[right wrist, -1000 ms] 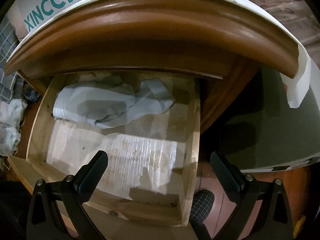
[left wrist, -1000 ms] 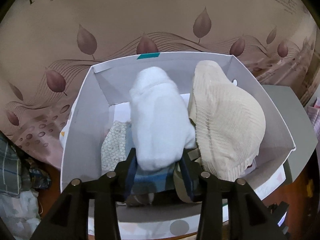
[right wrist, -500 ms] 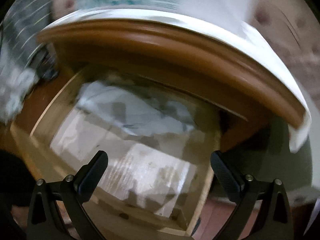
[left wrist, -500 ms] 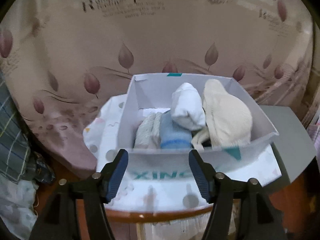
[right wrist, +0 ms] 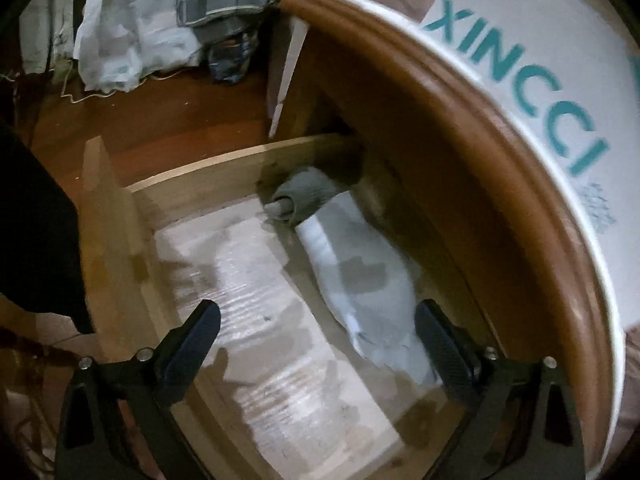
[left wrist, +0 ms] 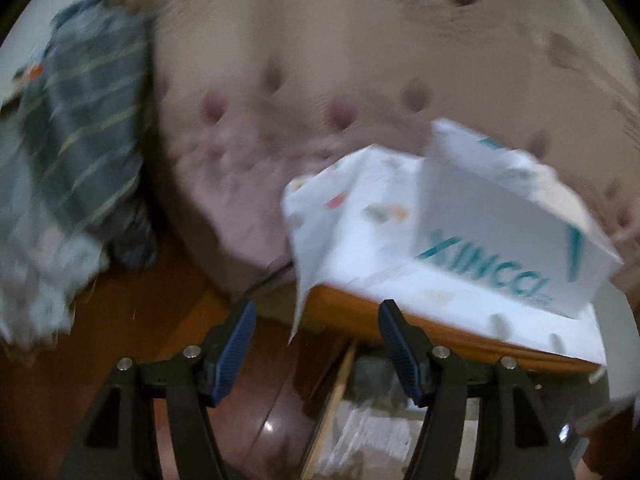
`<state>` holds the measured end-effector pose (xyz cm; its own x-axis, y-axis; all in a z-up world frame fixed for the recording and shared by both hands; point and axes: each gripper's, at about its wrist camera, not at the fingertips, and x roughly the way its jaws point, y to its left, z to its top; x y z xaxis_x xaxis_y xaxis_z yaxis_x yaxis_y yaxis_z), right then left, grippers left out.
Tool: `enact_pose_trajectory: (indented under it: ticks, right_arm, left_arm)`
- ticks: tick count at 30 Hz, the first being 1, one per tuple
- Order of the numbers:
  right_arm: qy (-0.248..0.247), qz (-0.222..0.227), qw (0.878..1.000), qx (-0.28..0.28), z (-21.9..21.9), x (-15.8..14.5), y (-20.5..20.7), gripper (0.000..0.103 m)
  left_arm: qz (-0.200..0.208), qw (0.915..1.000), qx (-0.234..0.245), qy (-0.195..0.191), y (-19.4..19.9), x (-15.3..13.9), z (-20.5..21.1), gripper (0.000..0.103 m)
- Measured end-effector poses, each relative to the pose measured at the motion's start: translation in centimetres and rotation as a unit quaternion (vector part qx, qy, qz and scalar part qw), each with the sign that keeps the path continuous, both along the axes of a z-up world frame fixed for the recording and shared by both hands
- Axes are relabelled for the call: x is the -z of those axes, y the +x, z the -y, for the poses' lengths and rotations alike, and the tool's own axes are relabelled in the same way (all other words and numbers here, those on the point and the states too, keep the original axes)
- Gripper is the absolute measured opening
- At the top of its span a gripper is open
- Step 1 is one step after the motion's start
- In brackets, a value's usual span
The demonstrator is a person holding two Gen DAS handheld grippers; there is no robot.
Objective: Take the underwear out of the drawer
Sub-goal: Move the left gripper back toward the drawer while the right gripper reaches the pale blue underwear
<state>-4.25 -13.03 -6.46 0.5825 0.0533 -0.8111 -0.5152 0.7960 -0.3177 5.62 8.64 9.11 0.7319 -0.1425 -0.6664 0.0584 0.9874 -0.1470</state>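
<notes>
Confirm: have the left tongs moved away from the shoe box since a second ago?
Yes. The left tongs, empty, have pulled back and swung left: the XINCCI shoe box, earlier straight ahead between the fingers, now sits off to the right, on the nightstand top.

Pale grey underwear [right wrist: 360, 280], light wood drawer [right wrist: 208, 172], white teal-lettered box [left wrist: 508, 240].

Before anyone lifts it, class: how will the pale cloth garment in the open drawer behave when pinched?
The garment lies crumpled and creased, so it will probably hang floppy. It looks thin, so likely light. Its far end is rolled against the drawer wall and may unroll and trail.
</notes>
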Motion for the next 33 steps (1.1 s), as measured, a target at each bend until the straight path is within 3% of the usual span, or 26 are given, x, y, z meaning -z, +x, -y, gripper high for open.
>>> enact_pose_trajectory:
  ticks: [4,8,14,19,23,30,33]
  right_arm:
    - [0.01,-0.009,1.0,0.004,0.7,0.7,2.1,0.093]
    - [0.0,-0.022,1.0,0.003,1.0,2.7,3.5,0.093]
    - [-0.041,0.03,0.998,-0.022,-0.1,5.0,4.3,0.091]
    - [-0.09,0.086,0.991,-0.046,-2.4,6.5,4.3,0.091]
    - [-0.092,0.094,0.991,-0.04,-2.8,7.0,4.5,0.089]
    - [-0.085,0.102,0.991,-0.015,-1.5,6.7,4.8,0.066]
    - [-0.11,0.096,0.989,0.014,-0.6,8.0,6.2,0.065]
  left_arm:
    - [-0.045,0.9971,-0.043,-0.044,0.8,3.5,-2.3,0.065]
    - [-0.064,0.9943,-0.064,-0.056,1.1,4.9,-3.6,0.065]
    - [-0.096,0.9891,-0.068,-0.088,2.0,5.8,-4.7,0.065]
    - [-0.103,0.9894,-0.06,-0.084,2.3,6.0,-4.2,0.065]
    - [-0.107,0.9904,-0.048,-0.073,2.4,6.1,-3.6,0.065]
    - [-0.11,0.9906,-0.04,-0.07,2.3,6.1,-3.1,0.065]
    - [-0.113,0.9908,-0.037,-0.066,2.4,6.2,-2.8,0.065]
